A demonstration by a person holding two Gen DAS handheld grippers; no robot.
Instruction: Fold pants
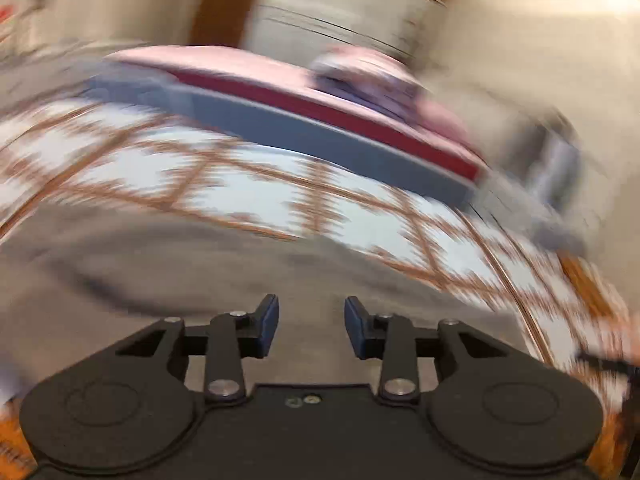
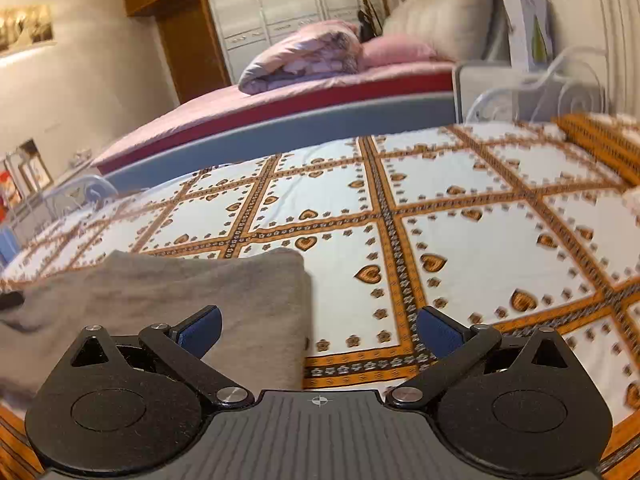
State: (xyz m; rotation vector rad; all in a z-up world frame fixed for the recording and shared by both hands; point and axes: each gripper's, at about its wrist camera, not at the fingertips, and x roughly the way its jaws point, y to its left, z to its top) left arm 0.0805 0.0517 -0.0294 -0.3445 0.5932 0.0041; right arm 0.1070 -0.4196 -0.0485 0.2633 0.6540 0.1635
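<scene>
The grey pants [image 2: 168, 304] lay folded on the patterned bedsheet [image 2: 460, 208]. Above their right edge, the right gripper [image 2: 318, 330] gaped wide, empty. The left gripper [image 1: 311, 326] hung over them, partly open, empty.

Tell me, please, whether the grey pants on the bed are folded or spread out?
Folded, it seems: the grey pants lie as a compact, thick stack with a rounded doubled edge on the patterned bedspread. Both grippers' jaws stand open, holding nothing.

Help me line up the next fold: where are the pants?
In the right wrist view the grey pants lie lower left on the patterned sheet, under the right claw's left finger.
</scene>
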